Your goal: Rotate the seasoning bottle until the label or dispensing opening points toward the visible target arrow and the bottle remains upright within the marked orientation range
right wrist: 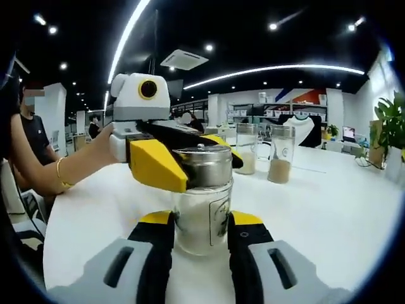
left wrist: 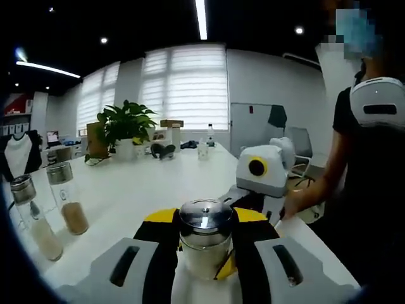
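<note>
Big white table in an open office, ceiling light strips overhead, blinds on the far windows in the left gripper view.

Seasoning bottle standing upright on the table near its edge, glass body with pale powder inside, shiny metal cap on top. Right claw clamped on the glass body low down, a black-and-yellow jaw pressed to each side. Left claw closed around the metal cap, coming in from the left in the right gripper view, yellow jaw across the front of the cap. Same grip seen from the left gripper view: cap sitting between its own jaws, right claw reaching in from behind on the right.

Further out, two more jars with metal lids standing side by side, well apart from the bottle, one with pale contents, one with brownish. Potted plant and some small clutter toward the far end of the table. Person in a dark top standing at the table's edge.
</note>
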### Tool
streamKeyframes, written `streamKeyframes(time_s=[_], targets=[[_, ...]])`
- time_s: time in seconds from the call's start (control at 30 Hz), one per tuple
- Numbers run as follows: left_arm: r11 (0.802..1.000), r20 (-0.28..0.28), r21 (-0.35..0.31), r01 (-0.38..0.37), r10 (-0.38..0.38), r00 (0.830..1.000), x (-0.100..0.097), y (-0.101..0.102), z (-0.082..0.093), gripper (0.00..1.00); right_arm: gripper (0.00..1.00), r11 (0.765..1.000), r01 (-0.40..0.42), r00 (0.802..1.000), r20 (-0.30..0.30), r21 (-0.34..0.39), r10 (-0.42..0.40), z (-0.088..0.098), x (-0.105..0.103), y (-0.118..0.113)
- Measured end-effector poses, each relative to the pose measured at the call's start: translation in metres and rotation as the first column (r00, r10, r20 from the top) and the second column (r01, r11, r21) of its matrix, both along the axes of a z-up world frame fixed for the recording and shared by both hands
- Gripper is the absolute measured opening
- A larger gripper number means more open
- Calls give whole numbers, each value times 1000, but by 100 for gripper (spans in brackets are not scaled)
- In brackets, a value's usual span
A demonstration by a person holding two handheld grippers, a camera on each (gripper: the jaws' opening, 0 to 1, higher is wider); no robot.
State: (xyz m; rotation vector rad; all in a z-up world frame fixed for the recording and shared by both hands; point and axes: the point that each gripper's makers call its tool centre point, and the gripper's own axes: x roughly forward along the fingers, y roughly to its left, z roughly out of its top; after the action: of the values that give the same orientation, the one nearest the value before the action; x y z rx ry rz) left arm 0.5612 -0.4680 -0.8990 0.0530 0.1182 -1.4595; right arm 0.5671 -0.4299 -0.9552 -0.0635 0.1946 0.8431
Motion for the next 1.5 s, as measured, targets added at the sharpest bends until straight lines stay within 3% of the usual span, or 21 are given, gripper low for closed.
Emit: streamKeyframes(time_s=[0.2, 0.33, 0.37, 0.4, 0.6, 0.73, 0.77, 0.87, 0.93, 1.07, 1.13, 1.2, 1.37, 1.4, 1.5], targets=[[986, -11, 13, -168, 169, 986, 12, 6, -4, 34, 30, 998, 61, 997, -38, -1, -61, -4, 7, 2], [952, -41, -17, -306, 305, 952, 20, 9, 2, 34, 30, 993, 109, 993, -47, 36, -107, 1, 13, 3], [941, -54, -29, -338, 336, 940, 21, 11, 3, 34, 30, 993, 114, 992, -50, 42, -112, 2, 13, 4], [913, -56, -48, -405, 403, 914, 24, 15, 5, 34, 30, 990, 129, 991, -51, 53, -126, 3, 14, 5], [838, -15, -34, -545, 545, 838, 23, 21, 4, 34, 30, 983, 179, 983, -40, 44, -178, 2, 12, 9], [795, -3, -55, -604, 605, 797, 20, 22, 10, 36, 30, 978, 209, 978, 11, 21, -209, 8, 11, 10], [759, -12, -80, -646, 647, 762, 21, 24, 14, 36, 30, 977, 212, 977, 13, 25, -212, 9, 11, 11], [703, 19, -99, -704, 709, 705, 23, 28, 14, 37, 30, 976, 217, 976, 17, 28, -217, 11, 12, 11], [673, 4, -100, -733, 737, 676, 23, 29, 13, 37, 30, 977, 213, 977, 21, 19, -213, 9, 11, 13], [651, 56, -86, -754, 759, 648, 22, 29, 13, 38, 30, 977, 213, 977, 22, 25, -213, 9, 10, 15], [599, 114, -75, -797, 800, 590, 23, 35, 11, 38, 30, 978, 208, 978, 23, 26, -209, 10, 8, 19], [574, 145, -69, -816, 815, 561, 21, 37, 10, 40, 30, 979, 204, 979, 25, 27, -205, 10, 7, 22], [534, 111, -110, -839, 845, 523, 21, 43, 13, 37, 30, 981, 192, 981, 26, 29, -193, 10, 4, 25], [512, 77, -123, -850, 859, 507, 21, 47, 12, 37, 30, 982, 187, 982, 27, 26, -188, 10, 4, 27], [519, 91, -130, -845, 855, 511, 20, 47, 12, 37, 30, 983, 184, 982, 28, 23, -184, 9, 3, 27]])
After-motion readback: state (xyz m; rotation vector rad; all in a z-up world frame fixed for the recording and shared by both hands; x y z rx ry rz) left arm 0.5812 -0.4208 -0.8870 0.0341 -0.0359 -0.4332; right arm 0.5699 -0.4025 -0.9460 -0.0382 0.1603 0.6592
